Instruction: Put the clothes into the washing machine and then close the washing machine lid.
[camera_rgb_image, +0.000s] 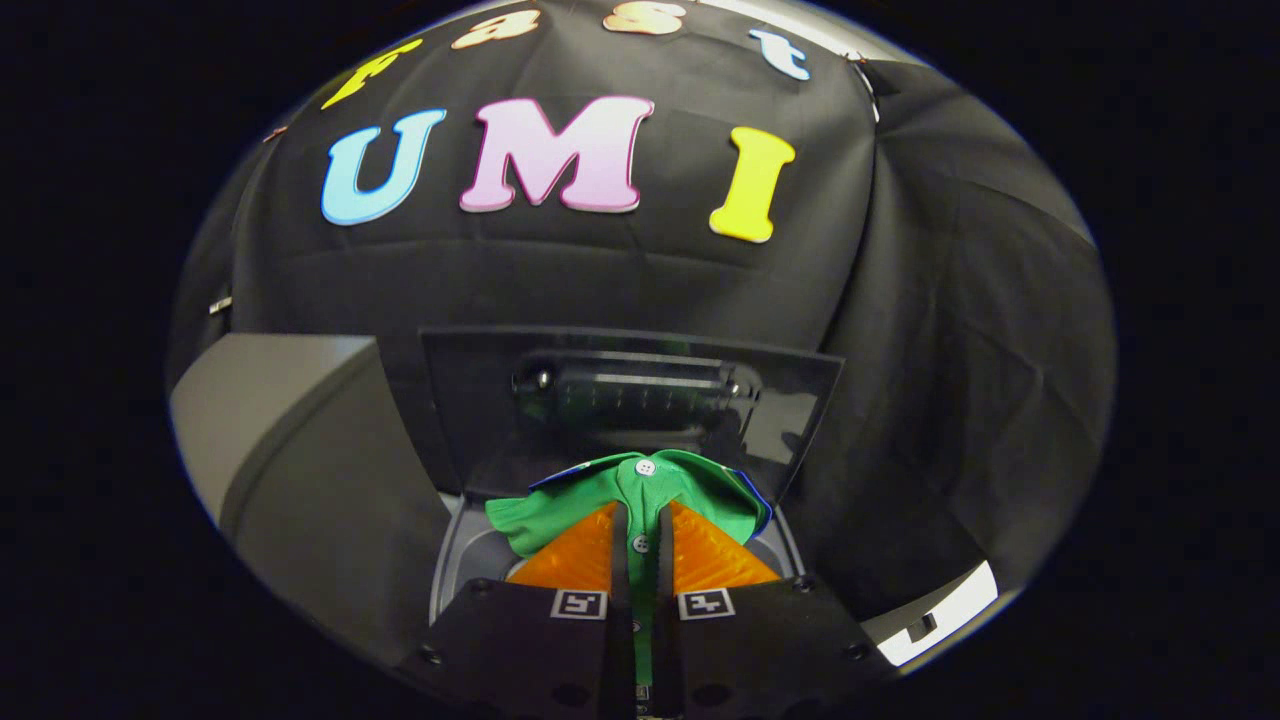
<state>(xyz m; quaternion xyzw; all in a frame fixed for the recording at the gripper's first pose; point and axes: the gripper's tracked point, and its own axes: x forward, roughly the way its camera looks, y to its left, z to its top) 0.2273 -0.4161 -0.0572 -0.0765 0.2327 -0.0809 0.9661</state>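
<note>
The fingers (641, 520) are nearly closed, with only a narrow gap between them, and both press on a green button-front cotton shirt (600, 492) pinched in that gap. A strip of the shirt's placket with a small button runs down between the fingers, and the collar, with a white button and a blue inner edge, bunches up just past the fingertips (600, 545). The shirt hangs over the open mouth of a grey top-loading washing machine (455, 550), whose rim curves under the fingers on both sides. Just beyond the shirt, the machine's dark, glossy, see-through lid (500, 400) stands raised and tilted back. To the left of the fingers rises a plain grey panel (300, 450). Black cloth (950, 350) hangs behind everything.
</note>
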